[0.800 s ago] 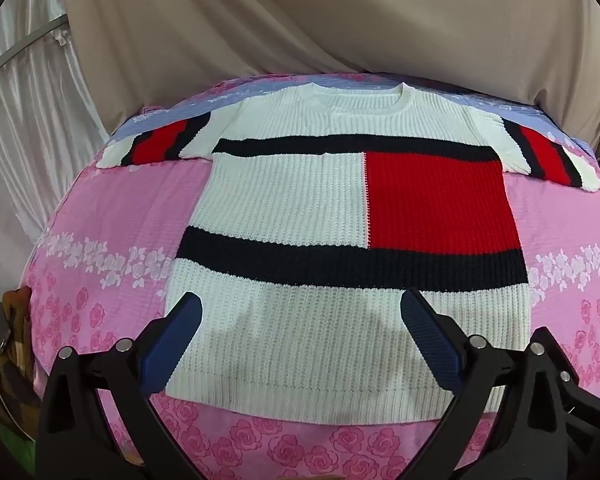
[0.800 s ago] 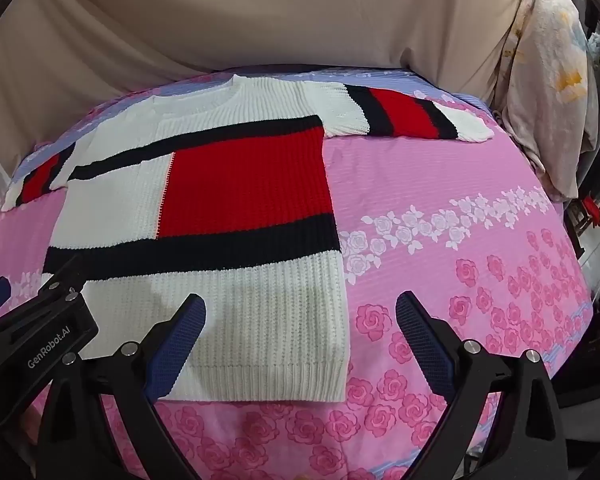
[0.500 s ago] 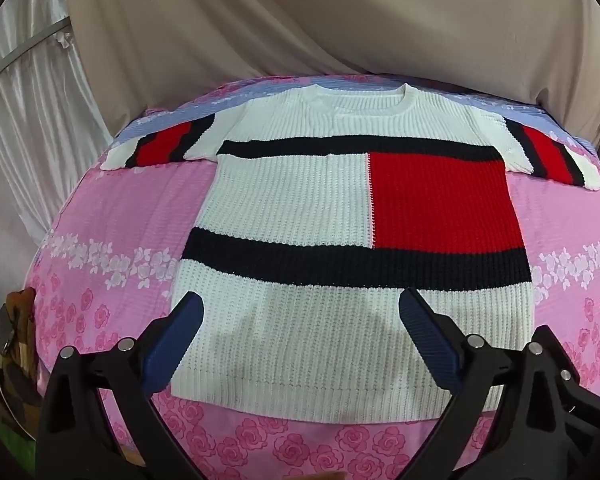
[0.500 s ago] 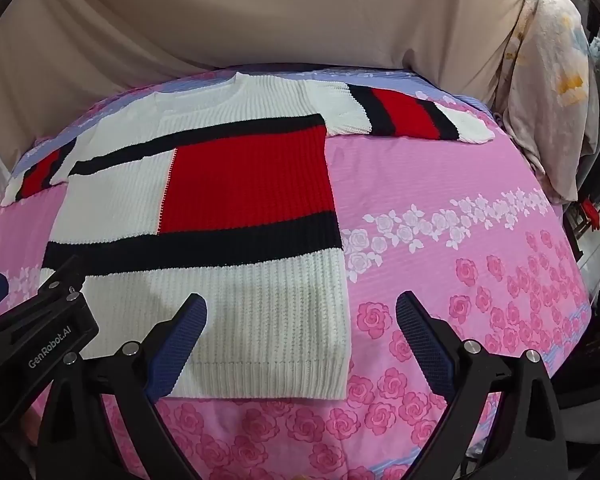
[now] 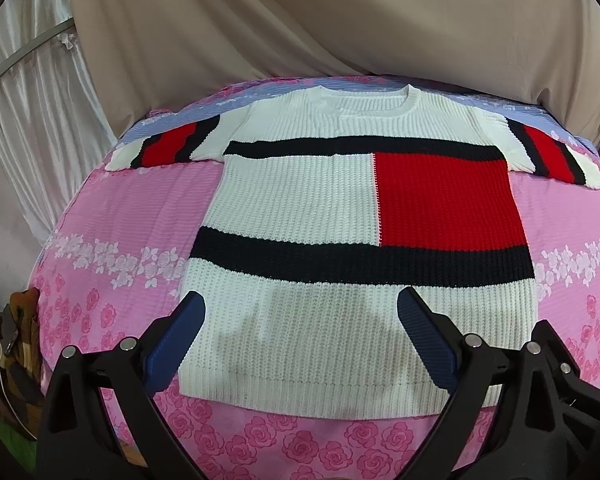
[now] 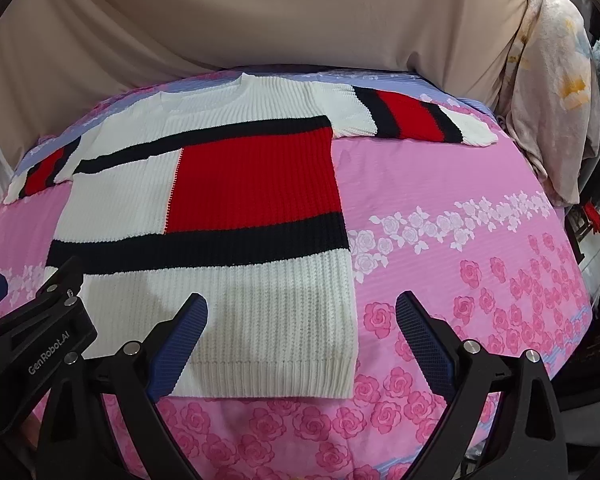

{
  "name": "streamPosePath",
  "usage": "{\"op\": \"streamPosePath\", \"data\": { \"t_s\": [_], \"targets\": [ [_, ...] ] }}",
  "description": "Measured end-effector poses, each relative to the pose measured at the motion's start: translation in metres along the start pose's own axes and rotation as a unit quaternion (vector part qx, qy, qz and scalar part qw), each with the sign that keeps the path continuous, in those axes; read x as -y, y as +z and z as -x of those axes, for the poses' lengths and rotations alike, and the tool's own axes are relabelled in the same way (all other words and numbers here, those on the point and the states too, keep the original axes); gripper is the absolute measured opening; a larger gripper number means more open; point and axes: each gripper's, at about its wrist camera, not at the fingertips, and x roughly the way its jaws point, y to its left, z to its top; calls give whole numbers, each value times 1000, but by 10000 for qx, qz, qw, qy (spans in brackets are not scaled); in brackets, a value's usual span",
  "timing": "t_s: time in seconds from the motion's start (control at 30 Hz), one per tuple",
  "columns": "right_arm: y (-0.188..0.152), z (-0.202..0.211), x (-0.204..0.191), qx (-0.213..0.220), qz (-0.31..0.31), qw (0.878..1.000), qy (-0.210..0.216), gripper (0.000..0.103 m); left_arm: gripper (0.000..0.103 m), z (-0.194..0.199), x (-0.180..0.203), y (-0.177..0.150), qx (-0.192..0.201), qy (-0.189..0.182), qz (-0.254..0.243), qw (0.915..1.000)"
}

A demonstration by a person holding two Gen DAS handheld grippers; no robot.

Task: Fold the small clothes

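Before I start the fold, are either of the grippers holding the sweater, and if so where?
Nothing is held. The left gripper and right gripper are both open above the sweater.

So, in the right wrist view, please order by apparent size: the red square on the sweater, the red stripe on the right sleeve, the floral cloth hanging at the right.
1. red square
2. floral cloth
3. red stripe

The cloth is partly cut off and farther away, so its rank is unsure.

Matte black plastic left gripper [image 5: 300,332] and right gripper [image 6: 302,330], ribbed navy-blue finger pads [image 6: 422,340], silver screws at the pivots (white "GenRobot.AI" lettering on the left one's side).
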Motion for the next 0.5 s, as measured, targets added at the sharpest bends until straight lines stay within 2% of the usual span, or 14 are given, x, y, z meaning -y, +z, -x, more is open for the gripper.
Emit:
{"op": "streamPosePath", "data": {
  "t_s": [0.5],
  "targets": [
    [-4, 3, 5, -20, 5, 10000, -44, 94, 94, 5, 2, -6, 20, -4, 11, 10000]
  ]
}}
